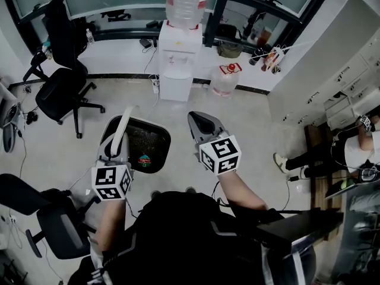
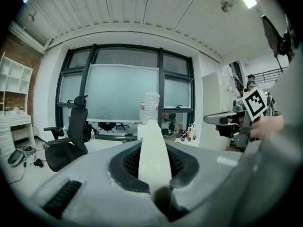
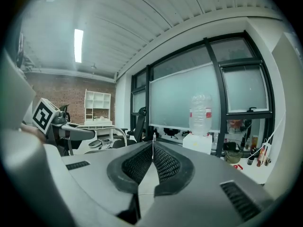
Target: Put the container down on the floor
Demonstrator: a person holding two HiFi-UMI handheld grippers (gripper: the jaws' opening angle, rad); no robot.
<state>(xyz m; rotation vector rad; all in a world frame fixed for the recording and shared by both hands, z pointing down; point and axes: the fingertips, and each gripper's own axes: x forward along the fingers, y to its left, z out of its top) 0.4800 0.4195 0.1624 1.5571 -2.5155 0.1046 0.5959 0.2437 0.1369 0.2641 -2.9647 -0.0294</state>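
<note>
A black mesh container (image 1: 155, 140) with a pale rim is below me on the floor side, left of centre. A small red and green item (image 1: 144, 160) lies inside it. My left gripper (image 1: 120, 134) is shut on a white strip (image 1: 127, 114) at the container's left edge. In the left gripper view that strip (image 2: 154, 160) stands upright between the pads of the left gripper (image 2: 152, 140). I cannot tell whether the container rests on the floor or hangs. My right gripper (image 1: 193, 117) is beside the container's right edge, shut and holding nothing. In its own view the right gripper (image 3: 152, 145) has its tips touching.
A water dispenser (image 1: 176, 58) with a big bottle (image 1: 189, 2) stands ahead by the windows, with a spare bottle (image 1: 225, 79) to its right. Office chairs are at the left (image 1: 65, 91) and near left (image 1: 53, 218). A seated person (image 1: 350, 150) and cabinets are at the right.
</note>
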